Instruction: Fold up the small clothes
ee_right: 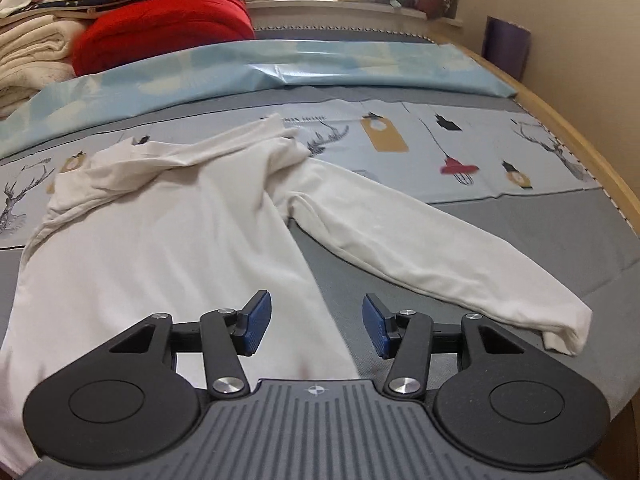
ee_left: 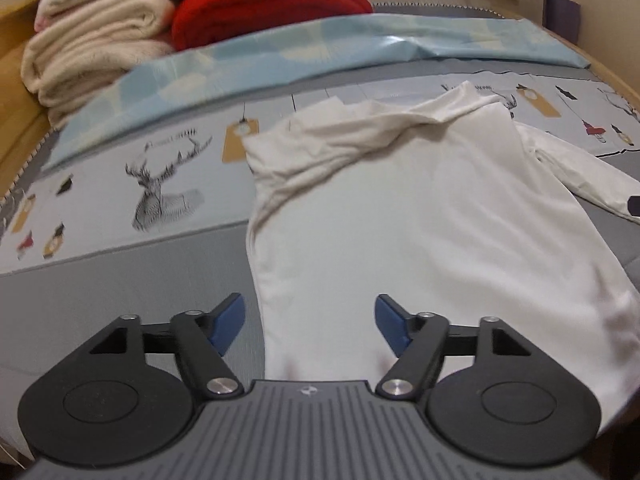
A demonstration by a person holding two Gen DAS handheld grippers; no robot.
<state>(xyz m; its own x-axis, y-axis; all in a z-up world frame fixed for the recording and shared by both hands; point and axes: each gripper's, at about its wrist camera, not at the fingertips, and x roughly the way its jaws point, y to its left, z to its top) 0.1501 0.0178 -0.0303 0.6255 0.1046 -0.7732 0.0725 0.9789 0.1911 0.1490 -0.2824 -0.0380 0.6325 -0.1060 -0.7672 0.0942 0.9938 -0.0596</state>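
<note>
White cotton, a small long-sleeved shirt (ee_left: 420, 208), lies spread on the bed (ee_left: 120, 288), hem toward the person and collar away. The left tongs (ee_left: 310, 324) hang over the hem's left edge, blue pads (ee_left: 230, 322) spread wide, pinching nothing; one pad is over grey bedding, the other over cloth. The right tongs (ee_right: 316, 326) are spread too, empty, over the shirt's right edge near the hem. One sleeve (ee_right: 432, 248) stretches out to the right, beside those tongs. The other sleeve lies folded across the chest. Beyond the collar lie a pale blue sheet (ee_right: 320, 64), a red blanket (ee_right: 160, 20) and cream blankets (ee_left: 88, 48).
</note>
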